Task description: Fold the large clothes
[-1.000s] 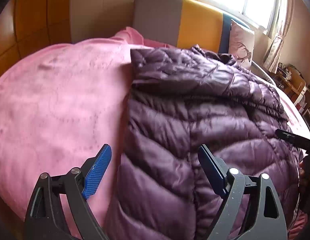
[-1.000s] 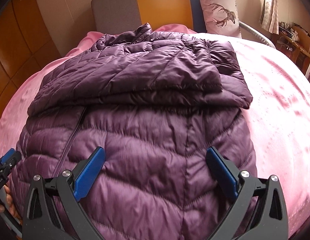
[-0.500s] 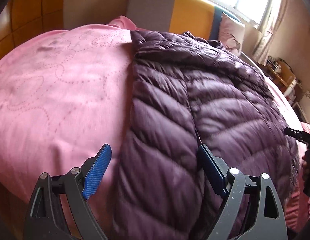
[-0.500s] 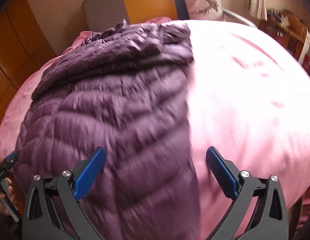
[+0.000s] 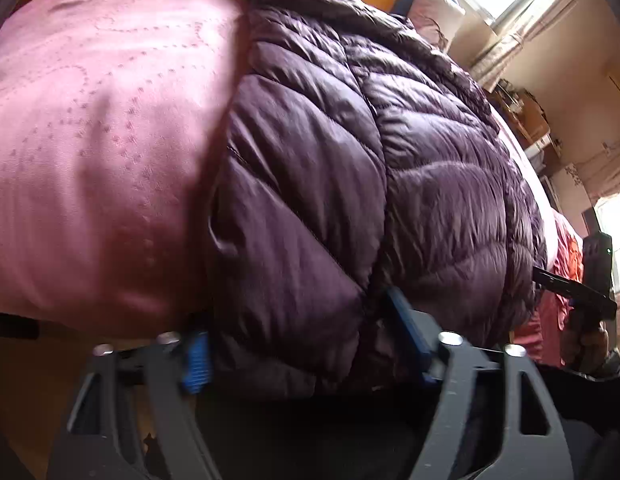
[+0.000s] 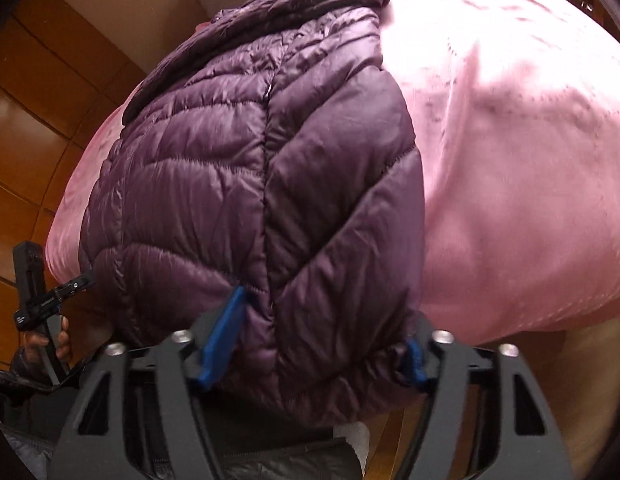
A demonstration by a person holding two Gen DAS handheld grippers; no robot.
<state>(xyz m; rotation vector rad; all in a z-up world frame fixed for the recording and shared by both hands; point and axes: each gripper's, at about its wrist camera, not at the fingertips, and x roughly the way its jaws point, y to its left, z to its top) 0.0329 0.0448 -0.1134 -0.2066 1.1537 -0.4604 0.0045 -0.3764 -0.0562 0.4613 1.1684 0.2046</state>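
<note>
My 2 grippers, left and right, stand apart, each straddling the jacket hem on the bed.

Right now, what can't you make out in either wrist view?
- Left wrist: whether the left gripper pinches the jacket; the hem bulges over its fingers.
- Right wrist: same for the right gripper; the hem covers the right finger.
- Both views: the hem's underside, hidden by the jacket itself.
- Right wrist: bedspread pattern, blurred.
</note>
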